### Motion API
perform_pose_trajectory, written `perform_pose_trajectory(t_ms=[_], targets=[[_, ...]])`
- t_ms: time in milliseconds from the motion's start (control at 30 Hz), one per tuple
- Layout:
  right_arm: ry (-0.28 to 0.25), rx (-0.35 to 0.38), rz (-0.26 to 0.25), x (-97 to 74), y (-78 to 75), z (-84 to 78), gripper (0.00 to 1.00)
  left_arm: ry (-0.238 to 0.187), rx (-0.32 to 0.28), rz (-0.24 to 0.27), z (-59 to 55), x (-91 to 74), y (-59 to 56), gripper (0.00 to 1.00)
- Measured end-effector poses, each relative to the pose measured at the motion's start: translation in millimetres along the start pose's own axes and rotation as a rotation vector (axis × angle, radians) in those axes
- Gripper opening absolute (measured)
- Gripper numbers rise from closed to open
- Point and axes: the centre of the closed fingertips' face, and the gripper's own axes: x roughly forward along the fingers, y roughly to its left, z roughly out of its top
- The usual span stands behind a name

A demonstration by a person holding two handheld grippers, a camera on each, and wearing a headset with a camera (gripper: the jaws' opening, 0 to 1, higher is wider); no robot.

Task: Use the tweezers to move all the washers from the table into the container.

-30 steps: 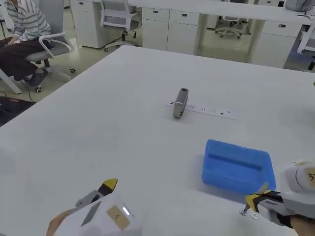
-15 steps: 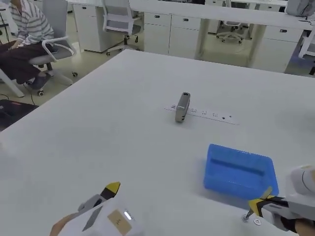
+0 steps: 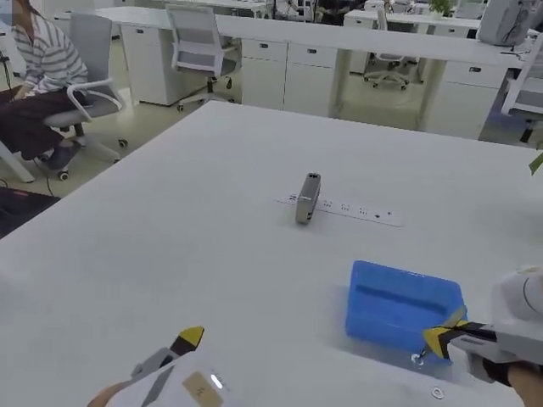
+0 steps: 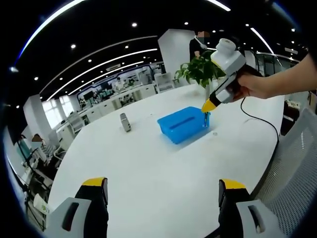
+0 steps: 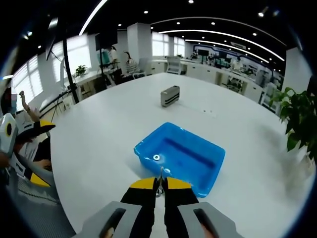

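A white counter (image 3: 212, 246) is set among office desks (image 3: 288, 59) and chairs (image 3: 199, 42). The left claw (image 4: 162, 182) is held released; tweezers (image 5: 160, 173) are clenched in the right claw (image 5: 159, 184).

Ahead of me on the white table (image 3: 212, 220), a small grey box (image 3: 307, 198) stands at the left end of a flush socket strip (image 3: 356, 210) — beyond it are white cabinets (image 3: 288, 76), an office chair (image 3: 197, 42) and a seated person in stripes (image 3: 42, 76). A leafy plant (image 5: 297, 119) stands to my right.

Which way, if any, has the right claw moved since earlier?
Yes. The right claw, shut on the tweezers, went away from the loose washer, toward the blue container.
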Motion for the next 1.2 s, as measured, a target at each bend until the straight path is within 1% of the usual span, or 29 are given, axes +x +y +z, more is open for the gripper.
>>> perform_pose_trajectory(t_ms=[167, 233, 500, 633, 833, 1100, 1200], targets=[[-0.013, -0.017, 0.0, -1.7, 2.5, 6.7, 0.01, 0.002, 0.005, -0.001, 0.0, -0.1, -0.6, 0.95], [-0.018, -0.022, -0.001, -1.9, 1.5, 8.7, 0.01, -0.003, 0.002, -0.005, 1.1, -0.4, -1.4, 0.95], [-0.035, -0.032, -0.001, -0.9, -1.0, 21.4, 0.01, 0.005, 0.005, -0.003, -0.7, 0.2, -1.1, 0.95], [-0.047, -0.04, -0.004, 5.9, -8.1, 30.1, 0.01, 0.011, 0.007, -0.003, -1.4, 0.3, -1.3, 0.95], [-0.056, -0.034, 0.004, 13.8, -5.2, 38.9, 0.01, 0.018, 0.01, -0.002, -2.8, 0.7, -1.1, 0.95], [-0.051, -0.053, -0.006, 28.1, -5.1, 43.7, 0.01, 0.025, 0.004, 0.007, -3.9, 1.2, 0.8, 0.95], [-0.039, -0.048, -0.008, 35.2, -7.7, 41.4, 0.02, 0.029, 0.002, 0.008, -4.8, 1.5, 1.5, 0.95]])
